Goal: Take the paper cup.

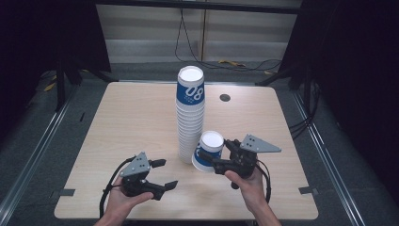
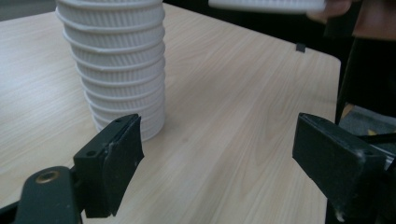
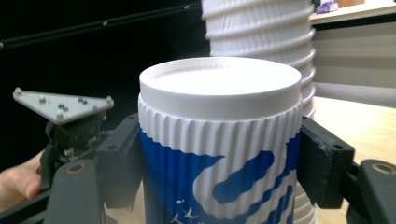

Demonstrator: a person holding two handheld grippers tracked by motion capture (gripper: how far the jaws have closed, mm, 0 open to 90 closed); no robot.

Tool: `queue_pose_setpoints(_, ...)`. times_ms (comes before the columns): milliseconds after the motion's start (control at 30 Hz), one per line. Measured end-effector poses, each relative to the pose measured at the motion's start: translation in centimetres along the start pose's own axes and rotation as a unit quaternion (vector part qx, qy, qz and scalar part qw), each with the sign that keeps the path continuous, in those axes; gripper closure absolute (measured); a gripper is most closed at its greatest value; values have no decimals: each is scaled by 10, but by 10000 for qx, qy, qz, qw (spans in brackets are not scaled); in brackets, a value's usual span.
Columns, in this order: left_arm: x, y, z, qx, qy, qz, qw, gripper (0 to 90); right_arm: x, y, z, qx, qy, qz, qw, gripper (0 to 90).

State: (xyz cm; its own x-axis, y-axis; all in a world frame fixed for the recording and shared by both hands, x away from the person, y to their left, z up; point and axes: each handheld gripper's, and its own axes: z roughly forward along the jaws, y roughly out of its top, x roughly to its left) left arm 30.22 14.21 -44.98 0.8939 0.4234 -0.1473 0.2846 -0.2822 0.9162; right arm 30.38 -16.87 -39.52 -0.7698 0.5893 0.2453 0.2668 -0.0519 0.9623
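Right gripper (image 1: 212,159) pinches an inverted blue-white cup (image 1: 207,151), just beside the cup stack (image 1: 190,113). Left gripper (image 1: 162,174), jaws spread, sits near the stack on the wooden table (image 1: 117,122). Dark surroundings.

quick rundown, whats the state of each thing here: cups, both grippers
stack of cups: upside down, nested, standing upright on the table.
single cup: upside down, tilted, clamped by its sides beside the stack's base.
right gripper: shut on the single cup.
left gripper: open, holding nothing, near the table's front edge.
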Motion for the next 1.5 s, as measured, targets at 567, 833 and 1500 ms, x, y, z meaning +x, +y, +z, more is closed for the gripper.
queue_pose_setpoints(567,-7,-12,-6,-383,-229,-110,9989,162,16,-26,22,203,444,143,9987,267)
queue_pose_setpoints(833,-10,-13,-5,-468,-419,-124,9980,159,22,-34,31,260,665,168,9973,267)
queue_pose_setpoints(1500,-15,-19,4,-457,-600,-5,9971,147,39,-45,47,356,903,88,9952,268)
